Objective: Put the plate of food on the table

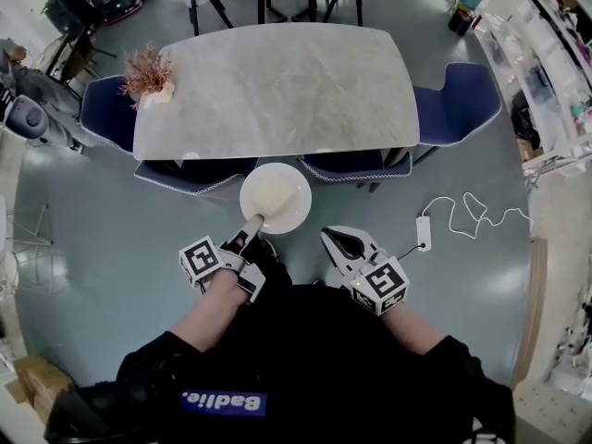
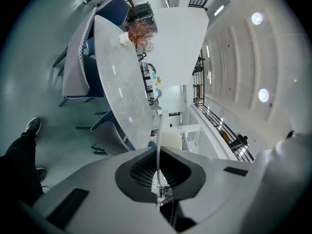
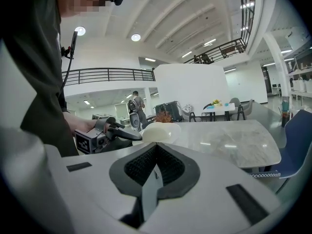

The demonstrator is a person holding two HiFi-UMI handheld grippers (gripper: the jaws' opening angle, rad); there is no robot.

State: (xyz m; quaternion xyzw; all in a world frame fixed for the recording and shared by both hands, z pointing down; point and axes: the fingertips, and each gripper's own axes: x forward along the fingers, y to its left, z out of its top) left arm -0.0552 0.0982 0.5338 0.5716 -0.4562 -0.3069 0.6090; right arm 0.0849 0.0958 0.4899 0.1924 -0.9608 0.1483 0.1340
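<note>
A white plate (image 1: 276, 197) with a pale mound of food hangs over the floor just short of the table's near edge. My left gripper (image 1: 252, 223) is shut on the plate's near rim. In the left gripper view the rim (image 2: 159, 140) runs edge-on between the jaws of that gripper (image 2: 158, 152). My right gripper (image 1: 337, 240) is to the right of the plate, apart from it, shut and holding nothing. The right gripper view looks over its own closed jaws (image 3: 156, 146) at the plate (image 3: 160, 132) and the left gripper (image 3: 129, 135). The grey marble table (image 1: 277, 91) lies ahead.
A small vase of dried plants (image 1: 148, 74) stands on the table's far left corner. Blue chairs are tucked in at the near side (image 1: 196, 172) (image 1: 356, 165) and stand at both ends (image 1: 458, 104) (image 1: 104, 114). A white power strip with cable (image 1: 424, 232) lies on the floor to the right.
</note>
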